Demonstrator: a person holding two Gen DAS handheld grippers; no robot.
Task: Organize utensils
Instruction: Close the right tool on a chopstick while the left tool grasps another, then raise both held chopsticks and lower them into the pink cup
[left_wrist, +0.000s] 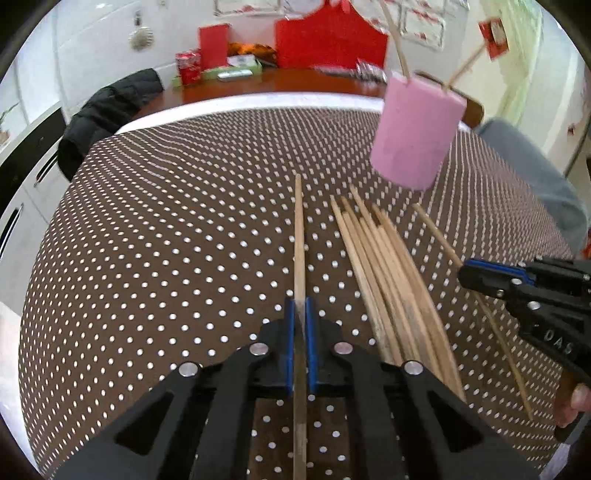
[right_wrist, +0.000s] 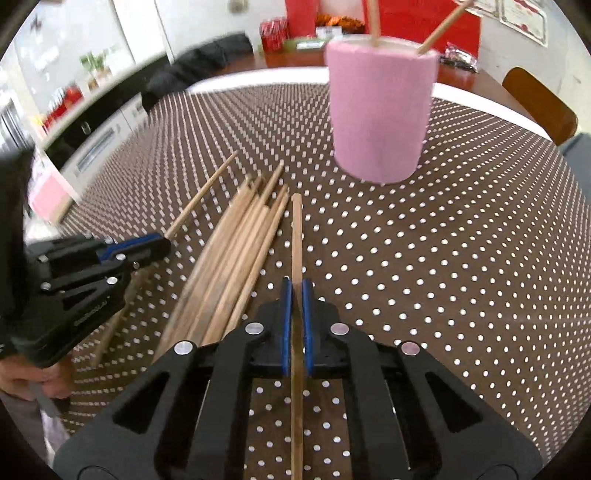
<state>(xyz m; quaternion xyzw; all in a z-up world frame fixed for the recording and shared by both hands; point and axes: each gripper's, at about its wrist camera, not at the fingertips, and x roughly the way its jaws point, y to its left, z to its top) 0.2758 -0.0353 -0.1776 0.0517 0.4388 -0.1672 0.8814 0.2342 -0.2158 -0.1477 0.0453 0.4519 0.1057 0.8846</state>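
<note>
My left gripper is shut on a single wooden chopstick that points straight ahead over the dotted brown tablecloth. To its right lies a pile of several chopsticks. My right gripper is shut on another chopstick, with the same pile on its left. A pink cup stands beyond the pile with two chopsticks leaning in it. Each gripper shows in the other's view: the right gripper and the left gripper, both clamped on their sticks.
The table's white edge curves behind the cup. A black jacket hangs over a chair at the far left. A wooden chair back stands at the far right. Red boxes and cans sit on a further table.
</note>
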